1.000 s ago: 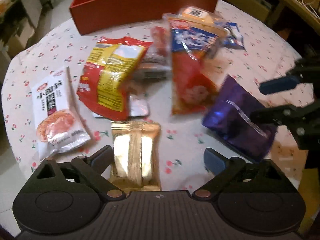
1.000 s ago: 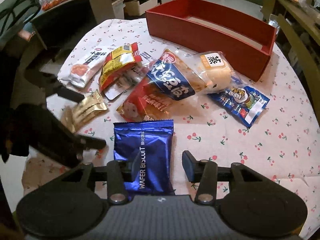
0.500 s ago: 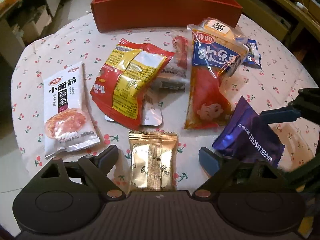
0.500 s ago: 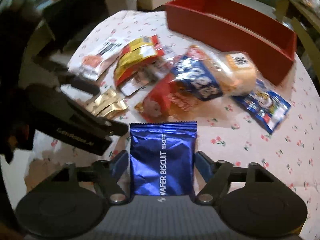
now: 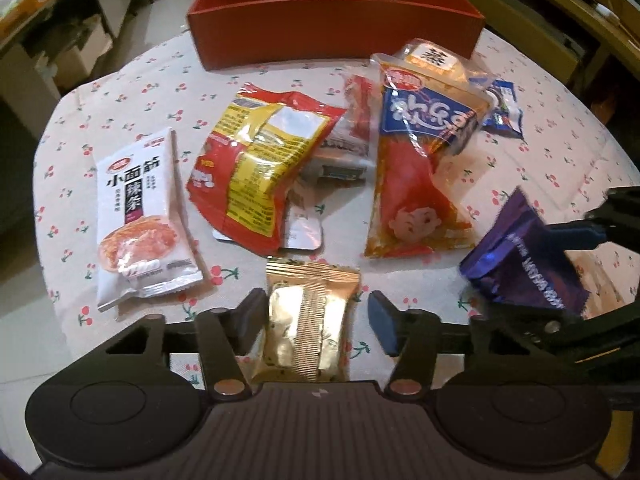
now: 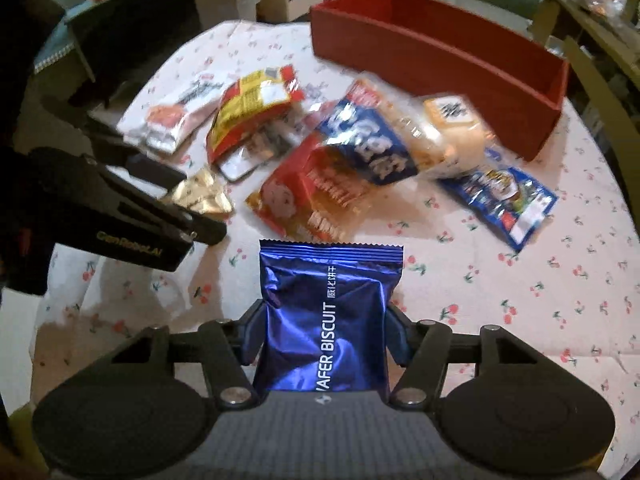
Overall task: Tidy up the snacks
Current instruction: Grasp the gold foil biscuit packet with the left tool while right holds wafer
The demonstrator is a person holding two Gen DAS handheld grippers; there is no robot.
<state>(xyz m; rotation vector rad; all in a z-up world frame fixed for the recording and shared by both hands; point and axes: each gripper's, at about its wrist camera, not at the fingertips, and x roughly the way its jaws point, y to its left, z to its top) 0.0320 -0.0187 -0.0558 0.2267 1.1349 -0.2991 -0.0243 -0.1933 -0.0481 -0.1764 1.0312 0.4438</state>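
Closing on snacks for the red box (image 5: 336, 12): right claw (image 6: 326, 334) pinches wafer biscuit (image 6: 326, 320); left claw (image 5: 316, 316) (gap remaining) straddles gold packet (image 5: 306, 328).

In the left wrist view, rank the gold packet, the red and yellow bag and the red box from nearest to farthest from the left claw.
1. Gold packet: between the left claw's fingers, at the table's near edge.
2. Red and yellow bag: mid-table, left of centre.
3. Red box: far edge.
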